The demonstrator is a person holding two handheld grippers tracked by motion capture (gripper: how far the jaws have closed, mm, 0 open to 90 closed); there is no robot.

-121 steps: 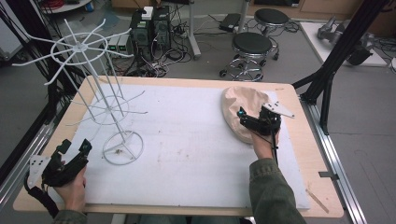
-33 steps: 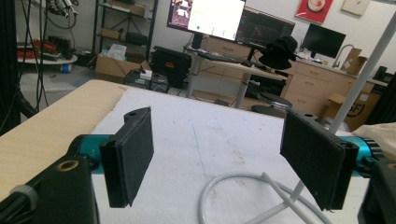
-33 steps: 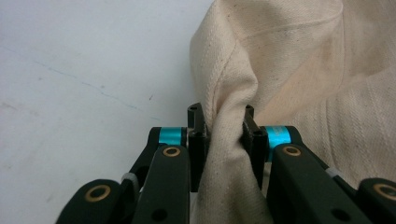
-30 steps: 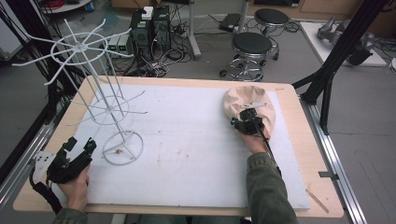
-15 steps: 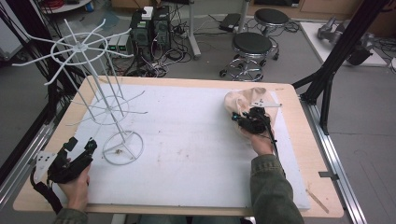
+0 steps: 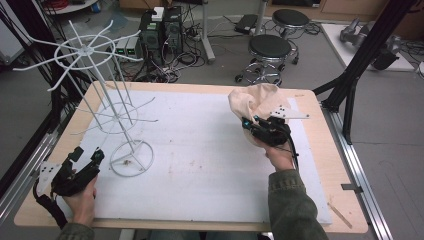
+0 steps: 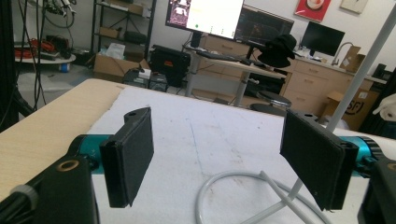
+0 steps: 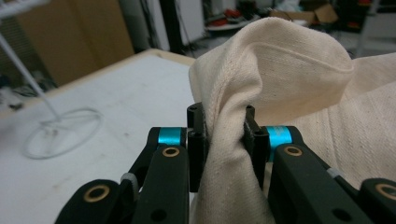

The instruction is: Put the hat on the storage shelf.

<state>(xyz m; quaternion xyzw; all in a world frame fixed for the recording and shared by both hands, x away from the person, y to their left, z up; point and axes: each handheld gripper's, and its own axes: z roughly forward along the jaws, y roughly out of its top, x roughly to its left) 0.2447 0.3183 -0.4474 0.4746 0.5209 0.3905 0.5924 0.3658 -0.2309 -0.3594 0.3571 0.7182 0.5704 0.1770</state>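
— Tool on my left [image 6: 86,156] sits at the near left corner of the surface [image 6: 210,165], jaws spread wide with nothing between them. In the left gripper view the pads [image 7: 132,154] stand well apart, with the ring base of the white wire rack [image 6: 131,157] just beyond them.

— And the rack itself?

— It stands upright on the left part of the surface, near the left edge, its spokes fanned out on top.

— What about your right tool?

— My right tool [image 6: 252,125] is pressed together on a fold of the cream cloth [image 6: 257,100]. In the right gripper view the fabric [image 8: 280,70] bunches up between the pads and billows above them. The cloth sits toward the far right corner, gathered and raised where I pinch it.
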